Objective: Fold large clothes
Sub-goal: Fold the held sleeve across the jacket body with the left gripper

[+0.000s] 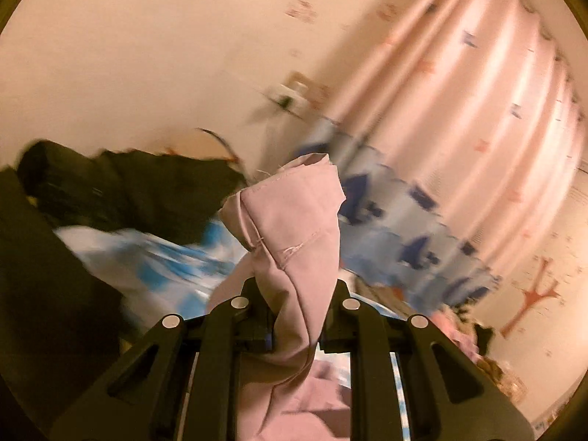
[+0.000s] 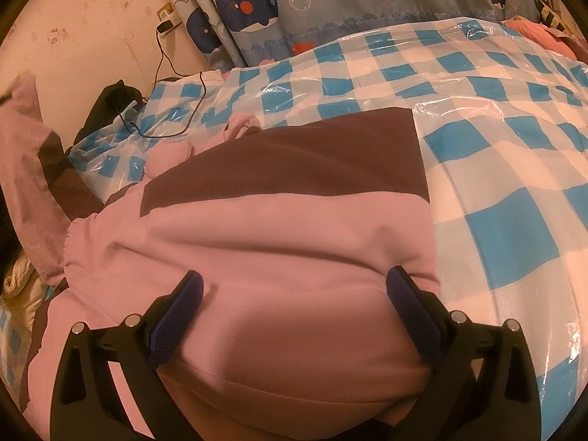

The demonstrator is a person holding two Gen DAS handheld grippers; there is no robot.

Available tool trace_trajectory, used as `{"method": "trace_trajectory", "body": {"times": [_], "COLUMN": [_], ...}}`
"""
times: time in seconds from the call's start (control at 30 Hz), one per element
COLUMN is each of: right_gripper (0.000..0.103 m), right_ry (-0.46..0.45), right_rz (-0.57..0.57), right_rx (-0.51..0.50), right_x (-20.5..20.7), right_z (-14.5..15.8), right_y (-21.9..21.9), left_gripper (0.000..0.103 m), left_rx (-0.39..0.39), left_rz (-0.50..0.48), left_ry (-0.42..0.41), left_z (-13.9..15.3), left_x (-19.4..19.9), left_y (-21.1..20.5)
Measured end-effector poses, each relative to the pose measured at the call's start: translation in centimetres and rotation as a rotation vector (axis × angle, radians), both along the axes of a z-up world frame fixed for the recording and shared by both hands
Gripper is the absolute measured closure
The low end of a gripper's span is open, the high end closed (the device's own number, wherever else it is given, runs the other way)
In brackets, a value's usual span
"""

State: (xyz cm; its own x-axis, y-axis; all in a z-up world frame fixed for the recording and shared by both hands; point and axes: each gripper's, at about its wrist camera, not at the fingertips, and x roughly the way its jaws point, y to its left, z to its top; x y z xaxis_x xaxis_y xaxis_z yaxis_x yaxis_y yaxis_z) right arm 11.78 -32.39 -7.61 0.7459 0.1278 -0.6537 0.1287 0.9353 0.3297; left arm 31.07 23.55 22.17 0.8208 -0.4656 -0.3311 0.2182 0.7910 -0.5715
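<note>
Pink soft jacket cloth (image 1: 290, 220) is pinched tight in the left gripper (image 1: 294, 316), so lift it slowly while the wide-open right gripper (image 2: 294, 316) waits.

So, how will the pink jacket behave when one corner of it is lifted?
Probably floppy: the pink jacket hangs in soft folds from the shut left gripper. It looks padded, so likely rather bulky but light. It may slide easily, since it lies on a glossy plastic sheet under the open right gripper.
</note>
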Motion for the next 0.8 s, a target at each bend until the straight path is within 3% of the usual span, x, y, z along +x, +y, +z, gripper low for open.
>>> {"method": "trace_trajectory", "body": {"times": [0.2, 0.33, 0.57, 0.8], "right_gripper": [0.007, 0.007, 0.007, 0.007], "right_ry": [0.005, 0.005, -0.005, -0.071], "right_rz": [0.0, 0.0, 0.002, -0.006], "right_rx": [0.002, 0.008, 0.059, 0.243], "right_x": [0.1, 0.1, 0.1, -0.7], "right_z": [-0.1, -0.1, -0.2, -0.1], "right_y": [0.0, -0.1, -0.7, -3.0], "left_gripper": [0.089, 0.089, 0.089, 0.089], "left_rx": [0.011, 0.019, 0.127, 0.184], "left_rz": [-0.16, -0.277, -0.445, -0.491], "left_ry": [-0.013, 0.006, 0.076, 0.16], "left_z": [0.0, -2.2, -10.0, -19.2], "left_x": [-3.1, -5.2, -7.8, -8.1], "left_y": [-10.1, -17.6, -29.2, -36.3]}}
